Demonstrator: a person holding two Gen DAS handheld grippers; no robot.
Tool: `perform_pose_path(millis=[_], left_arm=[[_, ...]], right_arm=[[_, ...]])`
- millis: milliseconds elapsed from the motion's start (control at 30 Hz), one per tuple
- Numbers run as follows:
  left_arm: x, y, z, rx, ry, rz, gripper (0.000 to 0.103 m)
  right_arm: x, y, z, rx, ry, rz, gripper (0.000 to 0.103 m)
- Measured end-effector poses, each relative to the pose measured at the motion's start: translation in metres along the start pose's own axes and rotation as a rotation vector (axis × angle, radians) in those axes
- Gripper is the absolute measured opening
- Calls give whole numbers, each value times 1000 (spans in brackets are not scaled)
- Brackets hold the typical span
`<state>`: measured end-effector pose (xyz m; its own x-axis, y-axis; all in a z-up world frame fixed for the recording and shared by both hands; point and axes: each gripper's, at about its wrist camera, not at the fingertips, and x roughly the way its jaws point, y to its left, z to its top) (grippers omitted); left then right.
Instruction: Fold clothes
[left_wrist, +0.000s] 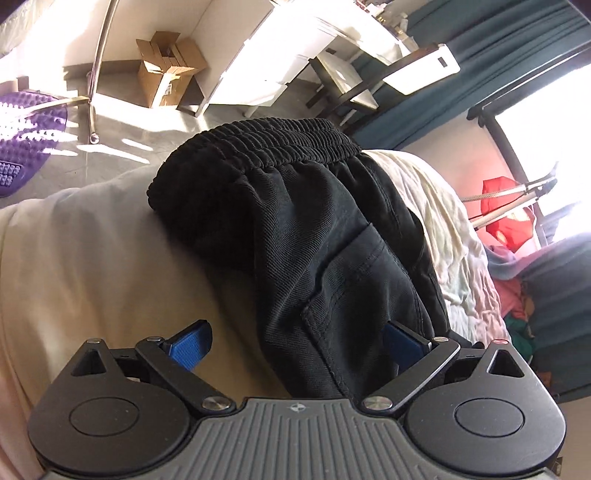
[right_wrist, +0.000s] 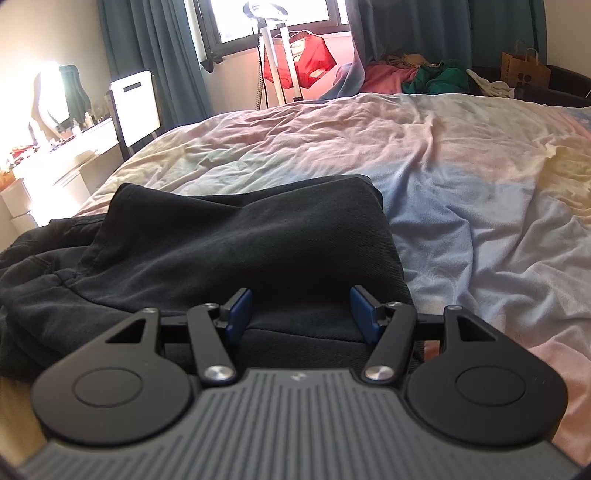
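We're looking at a pair of black shorts (right_wrist: 229, 243) lying on the bed (right_wrist: 461, 177), on top of a pale wrinkled cover. Our left claw (left_wrist: 295, 343) is sitting with its blue pads spread wide, and a fold of the shorts is draping between them, hiding most of one pad; nothing's getting pinched as far as we can tell. Our right claw (right_wrist: 301, 314) is hovering low over the dark fabric with its pads standing apart too, not clamping anything. The elastic waistband (left_wrist: 266, 144) is showing at the far end in the left view.
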<state>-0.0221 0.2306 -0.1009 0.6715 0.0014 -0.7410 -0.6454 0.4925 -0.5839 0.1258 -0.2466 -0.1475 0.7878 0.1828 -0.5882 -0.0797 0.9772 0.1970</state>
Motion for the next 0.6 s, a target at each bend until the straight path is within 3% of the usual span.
perform_pose_path(millis=[167, 267, 367, 467, 500, 600], left_arm=[[30, 14, 10, -153, 28, -34, 98], [37, 18, 19, -220, -17, -124, 88], [32, 19, 23, -279, -101, -264, 86], [18, 14, 18, -245, -164, -372, 86], [17, 12, 17, -229, -172, -370, 85], [28, 9, 19, -196, -153, -226, 75]], right_arm=[[-2, 0, -1, 3, -6, -5, 61], [-4, -1, -2, 6, -11, -9, 60], [-5, 0, -3, 7, -16, -15, 60], [-11, 0, -1, 19, -61, -30, 60], [-16, 0, 0, 30, -89, -39, 61], [-26, -1, 5, 59, -158, -42, 61]])
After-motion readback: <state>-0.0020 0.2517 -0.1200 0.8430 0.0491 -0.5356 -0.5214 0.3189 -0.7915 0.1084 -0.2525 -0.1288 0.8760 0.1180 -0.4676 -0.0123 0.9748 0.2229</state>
